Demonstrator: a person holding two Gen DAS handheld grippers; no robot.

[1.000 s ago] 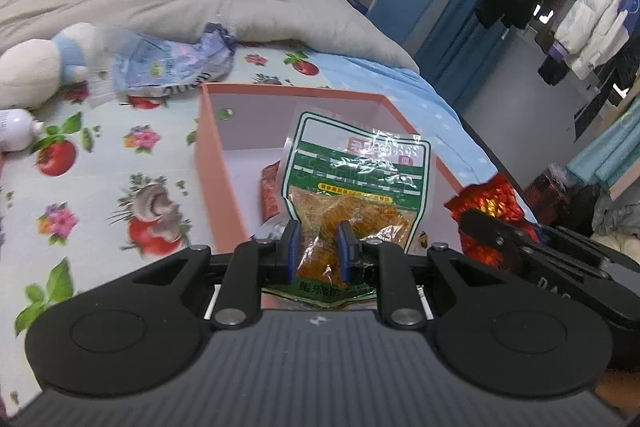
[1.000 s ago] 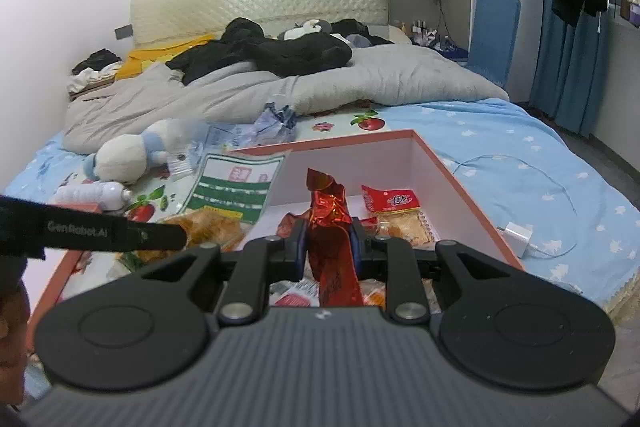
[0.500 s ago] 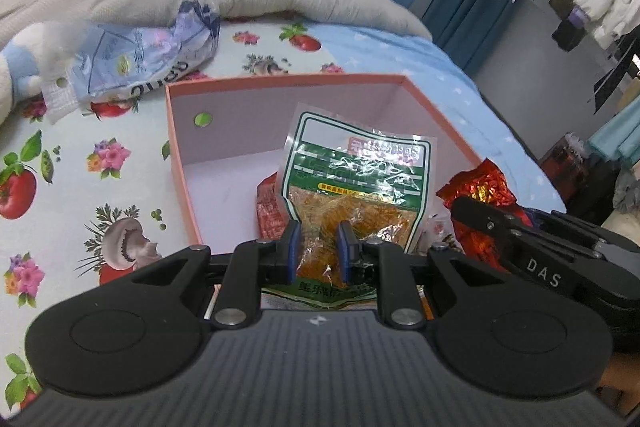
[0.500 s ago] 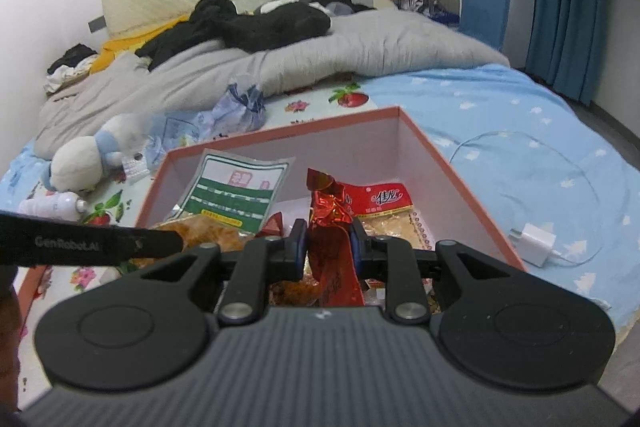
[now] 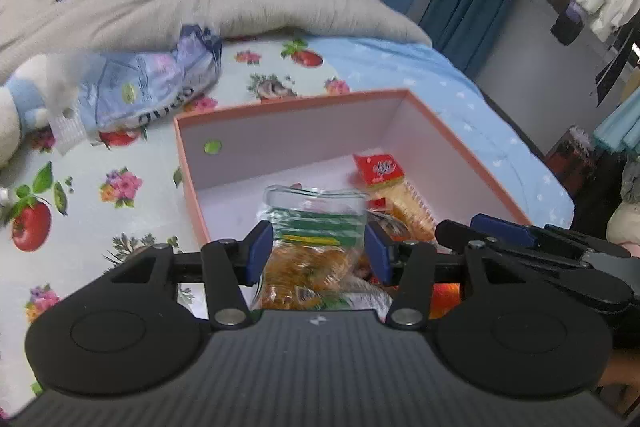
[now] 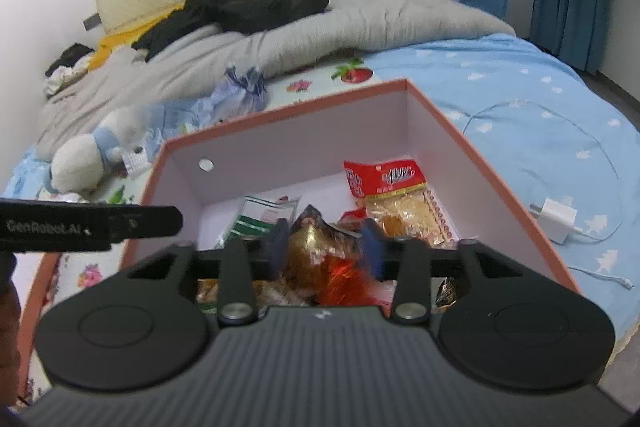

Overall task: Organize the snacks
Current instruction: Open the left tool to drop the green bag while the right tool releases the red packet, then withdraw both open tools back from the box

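Note:
An orange-rimmed box with white walls sits on the bed and holds several snack packets; it also shows in the right wrist view. My left gripper is open over the box's near edge. The green-and-clear snack packet lies between and below its jaws, dropping into the box. My right gripper is open over the box, and the red foil snack lies loose between its jaws. A red-topped packet lies at the box's right side.
A crumpled blue-white plastic bag and a plush toy lie on the flowered sheet left of the box. A grey duvet with dark clothes lies behind. A white charger and cable lie on the blue sheet to the right.
Both grippers have opened and let go of their packets over the box. The green packet and the red foil snack have dropped lower. Both grippers have moved closer over the box.

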